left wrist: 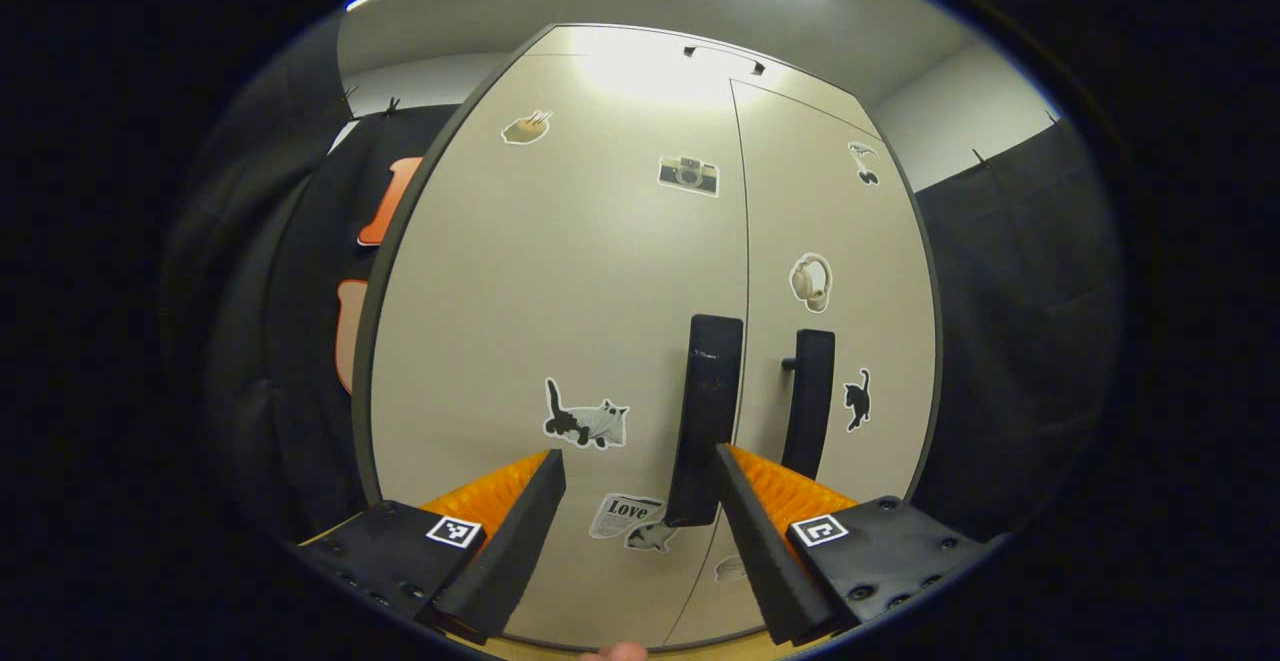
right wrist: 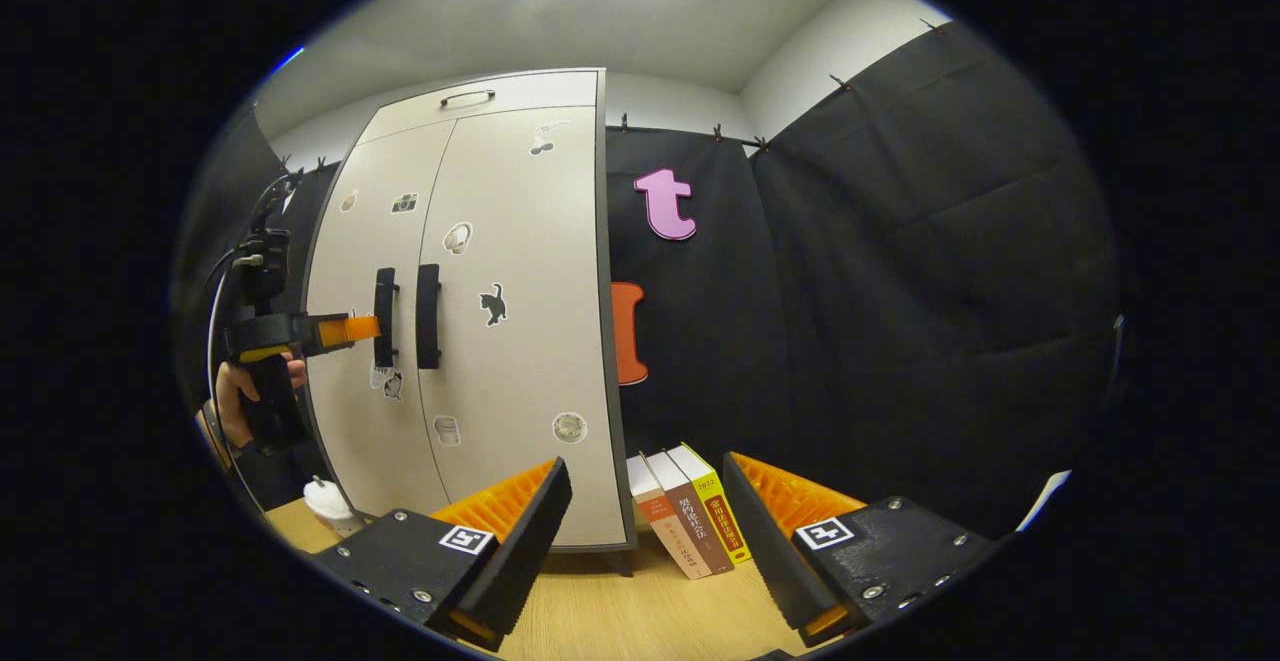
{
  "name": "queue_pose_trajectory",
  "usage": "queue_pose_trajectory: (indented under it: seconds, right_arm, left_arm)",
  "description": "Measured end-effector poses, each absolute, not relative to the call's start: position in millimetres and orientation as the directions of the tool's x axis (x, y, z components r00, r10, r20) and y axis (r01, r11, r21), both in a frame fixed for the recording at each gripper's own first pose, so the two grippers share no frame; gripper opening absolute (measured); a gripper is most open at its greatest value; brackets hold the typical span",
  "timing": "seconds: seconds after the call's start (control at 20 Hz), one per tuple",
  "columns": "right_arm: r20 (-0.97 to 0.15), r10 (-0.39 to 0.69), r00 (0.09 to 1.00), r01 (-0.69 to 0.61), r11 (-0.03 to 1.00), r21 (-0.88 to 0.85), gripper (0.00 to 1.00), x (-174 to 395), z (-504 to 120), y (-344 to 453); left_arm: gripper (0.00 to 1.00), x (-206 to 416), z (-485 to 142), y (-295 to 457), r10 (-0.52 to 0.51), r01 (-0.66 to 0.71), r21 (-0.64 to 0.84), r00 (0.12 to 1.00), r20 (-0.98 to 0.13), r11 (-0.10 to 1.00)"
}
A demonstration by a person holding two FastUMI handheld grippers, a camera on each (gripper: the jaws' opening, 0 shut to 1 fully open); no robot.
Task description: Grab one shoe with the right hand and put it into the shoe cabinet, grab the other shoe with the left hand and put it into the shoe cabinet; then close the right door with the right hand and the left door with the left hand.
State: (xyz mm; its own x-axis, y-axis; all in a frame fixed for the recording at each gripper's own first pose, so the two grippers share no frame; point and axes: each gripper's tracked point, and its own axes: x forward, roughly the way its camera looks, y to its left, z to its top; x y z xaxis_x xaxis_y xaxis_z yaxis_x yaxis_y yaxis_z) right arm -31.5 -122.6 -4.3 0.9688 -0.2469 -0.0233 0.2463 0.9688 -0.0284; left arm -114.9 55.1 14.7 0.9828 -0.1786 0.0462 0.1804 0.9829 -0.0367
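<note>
Left gripper view is showing the left gripper (left wrist: 640, 501) hanging spread wide, pinching nothing, its fingers just before the left door handle (left wrist: 708, 421) of the shoe cabinet (left wrist: 560, 281). Both doors are looking closed. The doors look stiff and light on hinges; pushing flat beside the handle should suit. The right gripper (right wrist: 645, 516) is hanging spread too, well apart from the cabinet.

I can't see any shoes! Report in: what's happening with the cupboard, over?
Left gripper open, right at the left handle. Right gripper open, holding nothing. Both cupboard doors look shut. Nothing in the way.
</note>
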Motion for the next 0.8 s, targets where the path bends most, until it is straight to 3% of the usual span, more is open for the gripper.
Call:
queue_pose_trajectory:
  seconds: [0.8]
  right_arm:
    - [-0.036, -0.078, 0.996, 0.077, 0.997, -0.028, 0.94, -29, -5, -58]
  left_arm:
    - [0.96, -256, -5, 107, -0.106, 0.106, -0.022, 0.994, 0.006, 0.994]
